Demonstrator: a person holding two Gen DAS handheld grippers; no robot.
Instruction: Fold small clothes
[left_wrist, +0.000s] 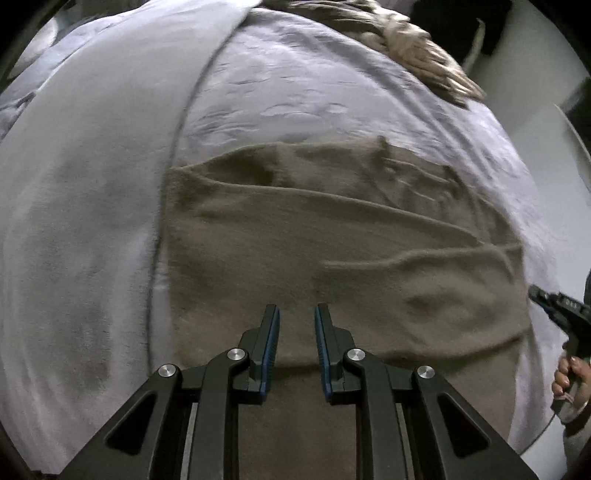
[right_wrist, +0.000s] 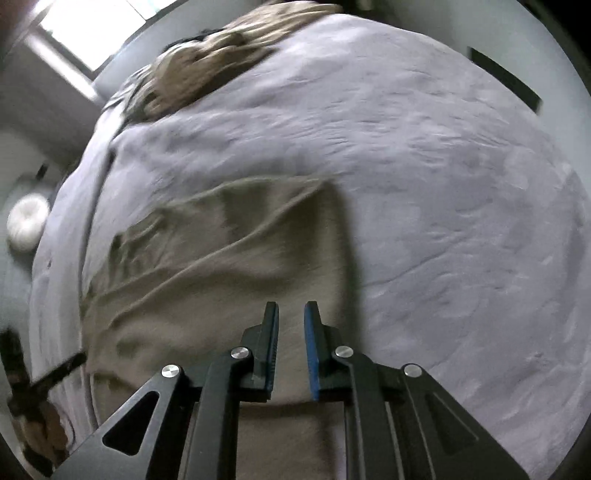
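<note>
The brown garment (left_wrist: 332, 236) lies spread on the grey bed cover (left_wrist: 81, 221), still wrinkled. Both the left gripper (left_wrist: 296, 310) and right gripper (right_wrist: 290, 308) hover above it, jaws apart and empty. Pinch matching near corners (one layer only), then lift evenly.

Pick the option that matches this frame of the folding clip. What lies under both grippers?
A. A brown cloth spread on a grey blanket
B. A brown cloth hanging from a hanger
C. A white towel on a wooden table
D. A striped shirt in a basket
A: the brown cloth lies spread, with a few wrinkles, on the grey blanket, and both the left gripper and the right gripper are open above it, holding nothing.
</note>
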